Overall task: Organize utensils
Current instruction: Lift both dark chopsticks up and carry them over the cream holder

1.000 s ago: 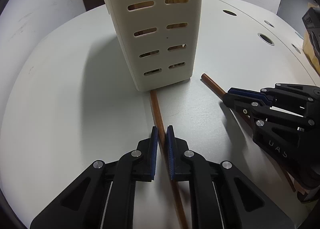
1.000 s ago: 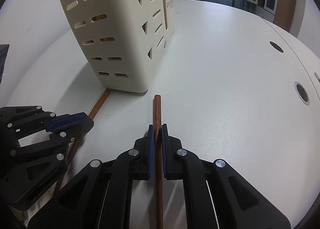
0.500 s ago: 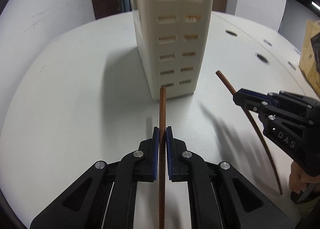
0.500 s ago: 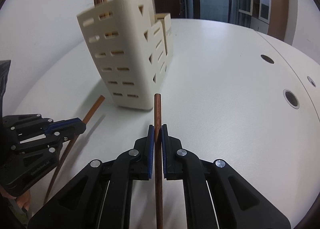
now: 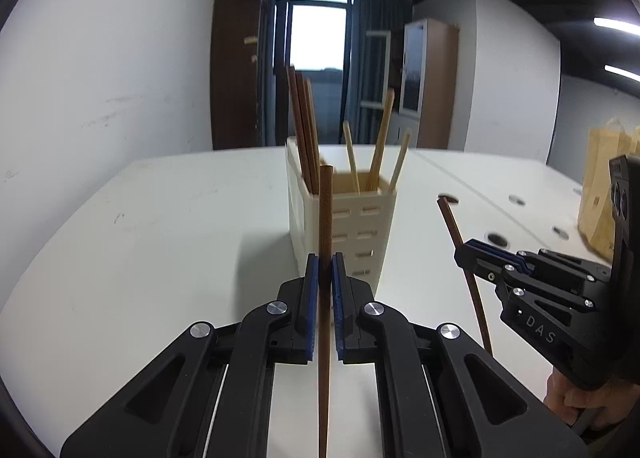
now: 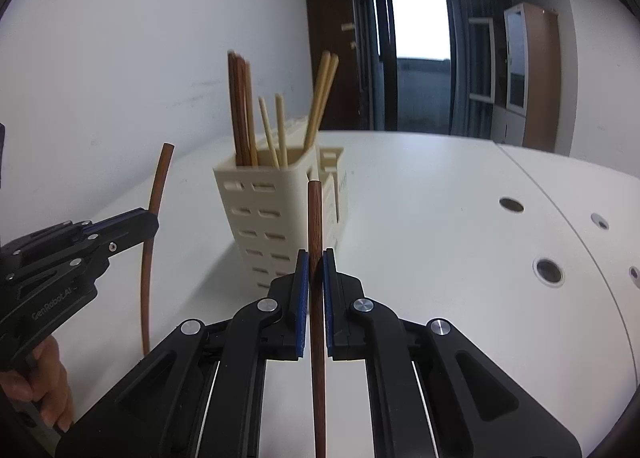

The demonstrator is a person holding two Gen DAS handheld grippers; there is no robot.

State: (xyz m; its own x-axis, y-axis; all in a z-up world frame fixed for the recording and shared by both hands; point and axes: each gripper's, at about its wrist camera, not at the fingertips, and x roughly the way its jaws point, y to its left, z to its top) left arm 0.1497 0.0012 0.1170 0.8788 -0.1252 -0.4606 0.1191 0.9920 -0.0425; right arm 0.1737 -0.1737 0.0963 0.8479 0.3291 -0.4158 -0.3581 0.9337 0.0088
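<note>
A cream slotted utensil holder (image 5: 348, 226) stands on the white table (image 5: 160, 242), with several brown and pale chopsticks upright in it; it also shows in the right wrist view (image 6: 276, 210). My left gripper (image 5: 325, 270) is shut on a brown chopstick (image 5: 325, 210), held above the table in front of the holder. My right gripper (image 6: 316, 266) is shut on a second brown chopstick (image 6: 314, 226), right of the holder. Each gripper shows in the other's view: the right gripper (image 5: 470, 254) with its chopstick (image 5: 460, 246), the left gripper (image 6: 140, 218) with its chopstick (image 6: 154, 194).
A brown paper bag (image 5: 604, 194) stands at the table's right edge. Round cable holes (image 6: 549, 271) dot the table's right side. A white wall (image 6: 120, 58) runs along the left, with a window and cabinets behind the table.
Both grippers have lifted their chopsticks off the table and tilted upward. The holder's open top and the chopsticks in it have come into view.
</note>
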